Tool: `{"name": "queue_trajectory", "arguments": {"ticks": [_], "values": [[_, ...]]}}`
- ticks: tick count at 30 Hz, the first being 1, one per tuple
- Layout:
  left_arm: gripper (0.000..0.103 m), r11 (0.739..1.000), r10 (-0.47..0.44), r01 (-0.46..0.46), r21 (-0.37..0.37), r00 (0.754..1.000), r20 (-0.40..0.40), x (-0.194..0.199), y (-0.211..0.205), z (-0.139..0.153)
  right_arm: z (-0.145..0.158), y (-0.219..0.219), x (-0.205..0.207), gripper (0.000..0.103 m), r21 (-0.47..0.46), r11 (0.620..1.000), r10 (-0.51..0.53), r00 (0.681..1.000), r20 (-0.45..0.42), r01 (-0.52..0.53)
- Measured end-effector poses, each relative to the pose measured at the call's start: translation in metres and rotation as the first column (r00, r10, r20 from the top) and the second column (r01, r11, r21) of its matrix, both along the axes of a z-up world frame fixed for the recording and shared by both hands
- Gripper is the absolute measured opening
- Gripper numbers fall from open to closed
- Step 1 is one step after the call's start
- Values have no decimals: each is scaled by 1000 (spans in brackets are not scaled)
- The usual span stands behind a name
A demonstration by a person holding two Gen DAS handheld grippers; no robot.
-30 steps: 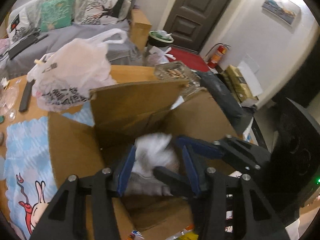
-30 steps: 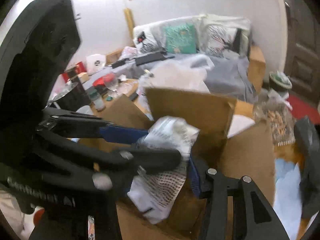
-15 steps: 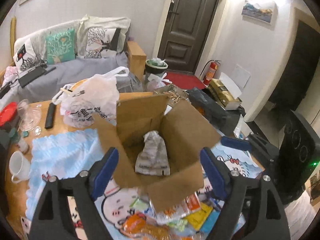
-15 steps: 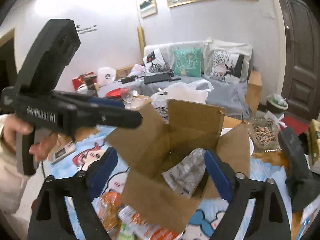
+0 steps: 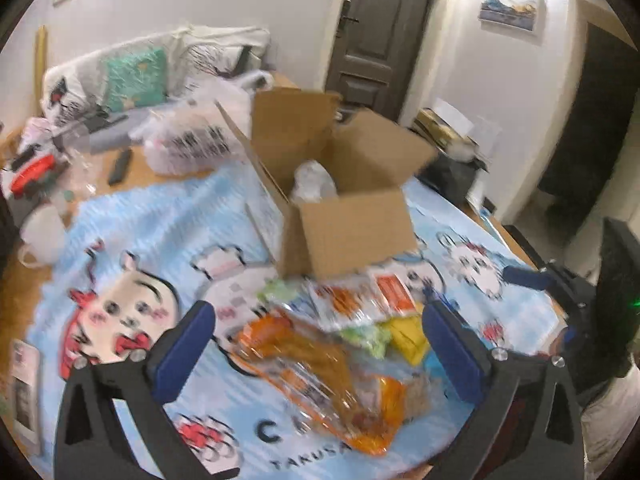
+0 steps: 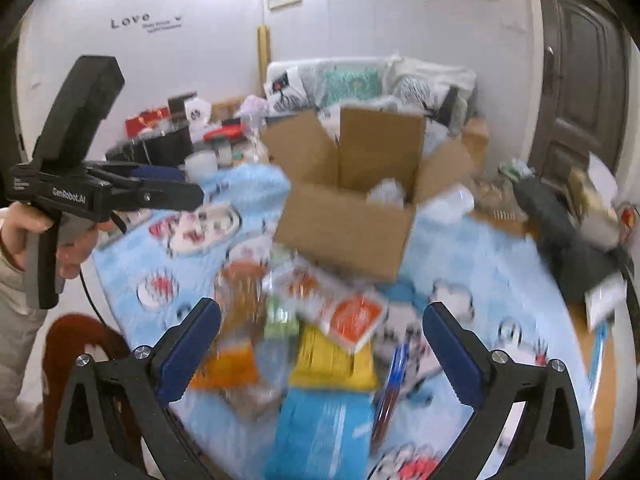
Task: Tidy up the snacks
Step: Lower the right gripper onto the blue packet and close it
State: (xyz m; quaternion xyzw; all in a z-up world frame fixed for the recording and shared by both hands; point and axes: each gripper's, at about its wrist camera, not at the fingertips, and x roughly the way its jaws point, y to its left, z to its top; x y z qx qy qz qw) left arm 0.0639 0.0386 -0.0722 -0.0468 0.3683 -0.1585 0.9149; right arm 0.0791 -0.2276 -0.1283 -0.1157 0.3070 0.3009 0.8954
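Observation:
An open cardboard box stands on the table with a grey-white snack bag inside. A pile of snack packets lies in front of it: an orange bag, a red-and-white packet, a yellow packet and a blue packet. My left gripper is open and empty above the pile. It also shows from the side in the right wrist view. My right gripper is open and empty above the pile.
A blue cartoon tablecloth covers the table. A white plastic bag, a remote and a white mug lie at the left. Black bags sit at the right edge. A sofa stands behind.
Both grippers let go of the grey-white bag in the box, opened wide and pulled back and up. They now hover over the snack pile in front of the box.

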Motion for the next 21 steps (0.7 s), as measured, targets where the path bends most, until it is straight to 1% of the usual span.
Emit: {"name": "queue_trajectory", "arguments": {"ticks": [2,3,6,8,11,12,13,17,18,19,20,21], "values": [[102,1000,-16,16,-24,1000,-20,-4,-3,-14,-19,-2,-12,101,-33,999,-22,999,-26,21],[102,999,-16,15,-32,999,-34,-4,-4,-21,-31,-4,-16,101,-50,998,-30,998,-56,27],[102,997,-22,18,-69,997,-68,-5,-5,-37,-51,-13,-23,100,-68,996,-63,994,-90,57],[102,997,-15,9,-75,997,-80,-7,-8,-44,-61,-17,-23,100,-65,995,-76,990,-115,69],[102,997,-5,-2,-76,995,-102,-7,-11,-51,-72,-25,-21,88,-47,996,-78,984,-159,71],[102,996,-12,3,-84,994,-108,-7,-13,-52,-75,-26,-22,81,-43,997,-69,983,-169,62],[102,996,-23,12,-91,993,-112,-7,-16,-53,-77,-26,-22,79,-40,998,-61,982,-177,54],[102,996,-49,39,-85,992,-119,-5,-26,-53,-78,-25,-23,78,-55,997,-63,982,-175,54],[102,996,-57,47,-81,991,-120,-4,-30,-53,-80,-23,-21,77,-82,994,-83,980,-180,69],[102,995,-64,55,-78,991,-121,-4,-33,-53,-83,-21,-19,72,-116,990,-103,975,-195,82],[102,995,-73,65,-75,990,-121,-4,-36,-52,-85,-20,-19,72,-124,989,-105,971,-213,80],[102,995,-80,72,-72,989,-121,-4,-38,-52,-84,-20,-21,71,-120,990,-103,972,-213,78]]}}
